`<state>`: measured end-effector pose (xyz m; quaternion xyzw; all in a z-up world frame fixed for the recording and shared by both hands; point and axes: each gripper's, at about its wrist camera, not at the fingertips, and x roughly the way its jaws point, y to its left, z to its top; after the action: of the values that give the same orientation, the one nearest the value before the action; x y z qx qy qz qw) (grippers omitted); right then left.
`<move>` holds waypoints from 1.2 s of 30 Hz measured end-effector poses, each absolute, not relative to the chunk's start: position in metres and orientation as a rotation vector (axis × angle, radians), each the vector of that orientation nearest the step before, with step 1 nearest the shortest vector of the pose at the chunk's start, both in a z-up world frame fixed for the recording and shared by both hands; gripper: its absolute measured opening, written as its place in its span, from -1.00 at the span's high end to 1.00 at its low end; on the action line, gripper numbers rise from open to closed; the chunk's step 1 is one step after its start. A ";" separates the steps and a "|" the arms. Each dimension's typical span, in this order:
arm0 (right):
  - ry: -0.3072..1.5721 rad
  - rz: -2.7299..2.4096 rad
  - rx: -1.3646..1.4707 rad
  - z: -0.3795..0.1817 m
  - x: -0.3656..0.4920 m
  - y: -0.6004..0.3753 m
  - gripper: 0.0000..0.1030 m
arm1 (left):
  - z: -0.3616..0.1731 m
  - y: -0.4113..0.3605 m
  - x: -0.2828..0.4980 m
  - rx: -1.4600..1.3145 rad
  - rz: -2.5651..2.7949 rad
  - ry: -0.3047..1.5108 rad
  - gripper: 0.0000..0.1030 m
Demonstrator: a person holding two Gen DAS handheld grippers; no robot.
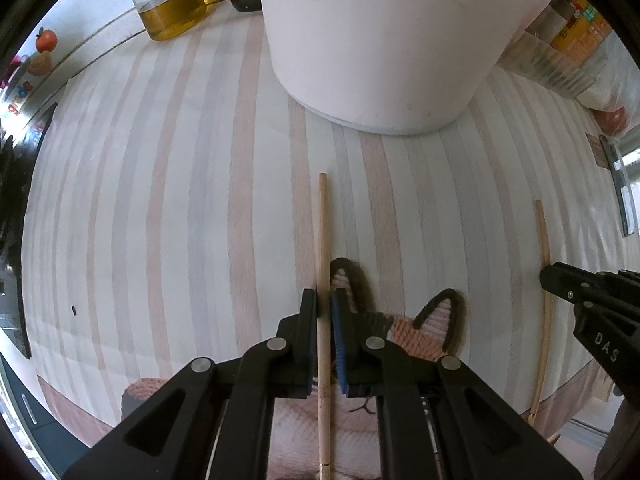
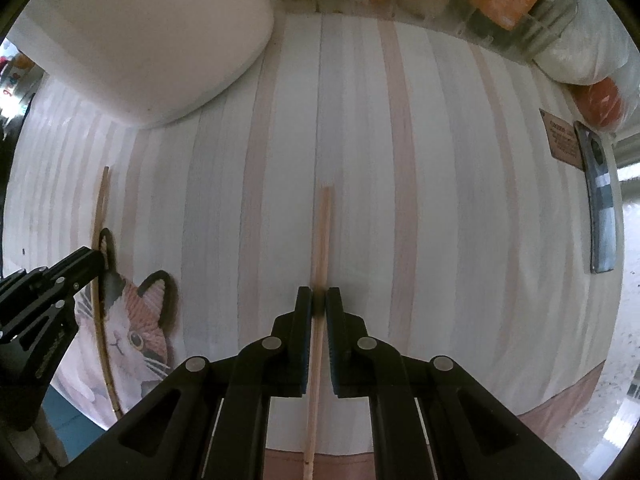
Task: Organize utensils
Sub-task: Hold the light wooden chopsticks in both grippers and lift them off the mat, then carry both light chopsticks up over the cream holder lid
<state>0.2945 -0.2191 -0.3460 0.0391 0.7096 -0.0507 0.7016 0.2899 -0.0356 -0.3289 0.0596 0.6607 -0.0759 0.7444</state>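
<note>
1. With both grippers pointing down over the striped cloth (image 1: 180, 200), my left gripper (image 1: 323, 304) is clamped on 1 chopstick (image 1: 322, 220) beside the cat mat (image 1: 436, 320); my right gripper (image 2: 319, 302) is clamped on the other chopstick (image 2: 323, 232).
2. Advice: keep both sticks vertical and parallel, pair them, then head for the white container (image 1: 380, 40).
3. Container rim is cut off, so I can't see its opening. Right view is blurry.

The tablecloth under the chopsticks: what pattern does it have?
Pale pink and grey stripes on the tablecloth; right wrist view.
</note>
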 end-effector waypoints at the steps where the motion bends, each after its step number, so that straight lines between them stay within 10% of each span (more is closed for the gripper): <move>1: 1.580 -0.118 0.083 -0.346 0.296 -0.216 0.84 | -0.329 -0.035 0.290 0.129 -0.166 1.446 0.87; 36: 1.281 -0.067 0.313 -0.277 0.256 -0.213 0.87 | -0.252 -0.032 0.250 0.123 -0.214 1.283 0.92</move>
<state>0.2562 -0.2126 -0.2773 0.1453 0.5950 -0.0310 0.7899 0.2500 -0.0316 -0.2524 0.0571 0.5968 -0.0995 0.7942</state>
